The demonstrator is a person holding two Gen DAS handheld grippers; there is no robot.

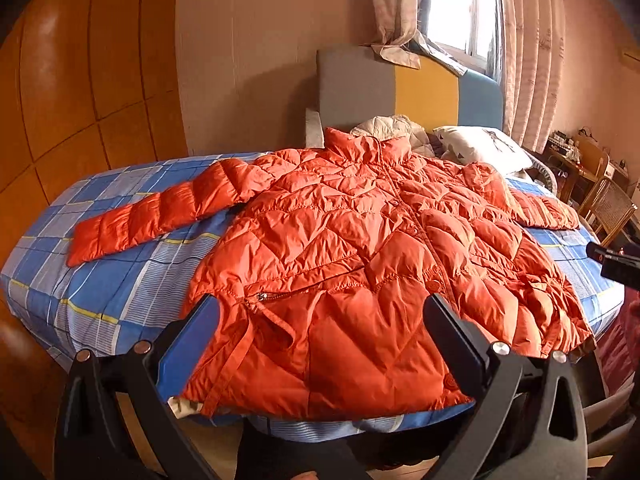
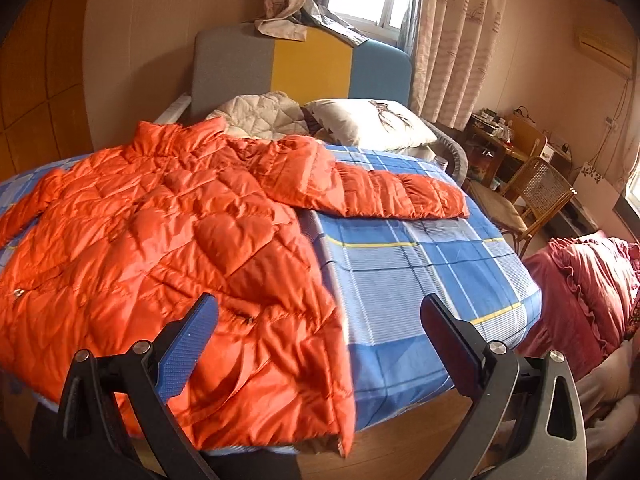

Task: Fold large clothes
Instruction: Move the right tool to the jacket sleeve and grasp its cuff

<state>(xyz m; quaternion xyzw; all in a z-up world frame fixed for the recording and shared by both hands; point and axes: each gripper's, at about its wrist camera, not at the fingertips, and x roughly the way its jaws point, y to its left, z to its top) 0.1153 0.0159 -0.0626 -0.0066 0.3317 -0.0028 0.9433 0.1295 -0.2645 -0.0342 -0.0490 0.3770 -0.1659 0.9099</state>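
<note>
An orange quilted puffer jacket [image 1: 360, 240] lies front up and spread flat on the bed, collar toward the headboard, both sleeves stretched out sideways. It also shows in the right wrist view [image 2: 180, 240]. My left gripper [image 1: 324, 316] is open and empty, hovering over the jacket's hem near the bed's foot edge. My right gripper [image 2: 320, 320] is open and empty, above the jacket's right side edge. The right sleeve [image 2: 400, 196] lies on the sheet beyond it. The left sleeve [image 1: 160, 212] lies out to the left.
The bed has a blue plaid sheet [image 2: 420, 264]. A pillow [image 2: 368, 124] and a beige quilt [image 2: 260, 116] lie by the grey, yellow and blue headboard [image 2: 304, 68]. A wicker chair [image 2: 532, 200] and a red bedding pile [image 2: 584, 280] stand at the right. A wooden wardrobe [image 1: 80, 80] is at the left.
</note>
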